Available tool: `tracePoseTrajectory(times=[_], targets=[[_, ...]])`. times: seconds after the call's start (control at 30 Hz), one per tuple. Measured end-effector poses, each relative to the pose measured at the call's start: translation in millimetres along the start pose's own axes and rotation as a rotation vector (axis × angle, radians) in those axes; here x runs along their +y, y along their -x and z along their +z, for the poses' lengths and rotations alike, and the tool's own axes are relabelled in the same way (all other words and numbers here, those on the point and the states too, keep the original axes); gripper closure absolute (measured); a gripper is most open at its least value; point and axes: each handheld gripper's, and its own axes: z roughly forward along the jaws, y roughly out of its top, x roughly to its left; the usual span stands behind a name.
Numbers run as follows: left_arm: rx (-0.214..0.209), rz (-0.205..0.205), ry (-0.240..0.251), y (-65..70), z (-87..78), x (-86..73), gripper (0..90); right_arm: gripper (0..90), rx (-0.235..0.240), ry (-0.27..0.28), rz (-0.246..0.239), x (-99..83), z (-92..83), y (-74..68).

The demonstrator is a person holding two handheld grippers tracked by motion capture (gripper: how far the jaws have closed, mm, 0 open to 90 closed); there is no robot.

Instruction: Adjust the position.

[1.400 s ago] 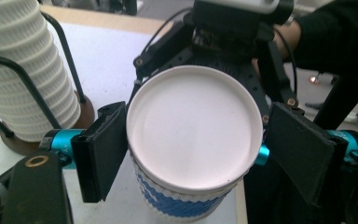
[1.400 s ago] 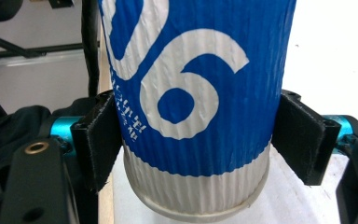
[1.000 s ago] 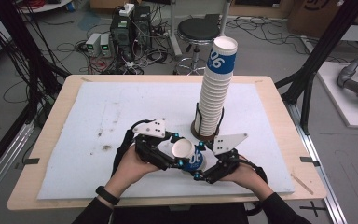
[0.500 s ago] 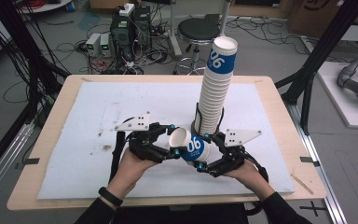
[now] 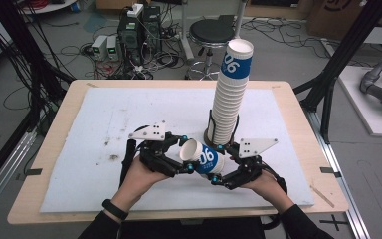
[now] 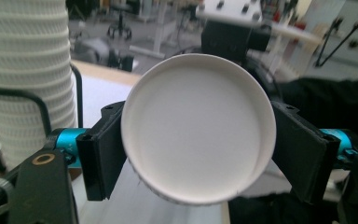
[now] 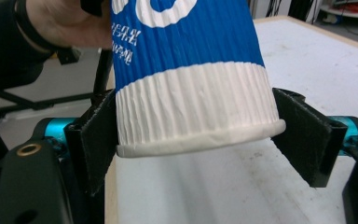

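The table (image 5: pixel 49 189) carries a white mat (image 5: pixel 129 114), stained near its left middle. Toward the right stands a tall cup stack (image 5: pixel 231 94) in a black wire holder (image 5: pixel 210 127), just behind the grippers and close to the cup's path. Low at the front, a single blue-and-white cup (image 5: pixel 203 157) lies on its side in the air between both grippers.

The left gripper (image 5: pixel 181 154) has just been opening; its jaws flank the cup's rim, contact unclear. The right gripper (image 5: pixel 218 167) has just been closing, its left pad against the cup's base, right pad apart. The cup's print is cut off.
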Motion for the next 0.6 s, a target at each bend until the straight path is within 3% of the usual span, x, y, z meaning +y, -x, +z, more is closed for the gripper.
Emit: tracePoseTrajectory(times=[0.07, 0.1, 0.17, 0.37, 0.5, 0.6], targets=[[0.001, 0.006, -0.025, 0.8, 1.1, 0.9, 23.6, 20.3, -0.001, -0.028, -0.02, 0.6, 0.4, -0.5], [0.006, 0.01, -0.069, 2.6, 3.1, 2.5, 23.6, 20.3, 0.001, -0.035, -0.023, 0.9, 0.8, -1.1], [0.008, 0.017, -0.107, 3.2, 4.1, 3.4, 23.6, 20.4, 0.003, -0.056, -0.034, 1.7, 0.8, -1.3], [-0.015, 0.013, -0.146, -0.3, 3.9, 0.7, 28.2, 20.3, -0.005, -0.122, -0.08, 4.8, -0.3, -3.5], [-0.052, 0.007, -0.087, -5.9, 1.0, -3.0, 28.7, 17.2, -0.015, -0.103, -0.09, 6.4, -3.2, -3.9], [-0.075, -0.025, 0.019, -10.4, -4.9, -7.8, 28.9, 17.1, -0.011, -0.03, -0.06, 8.9, -9.9, -2.6]])
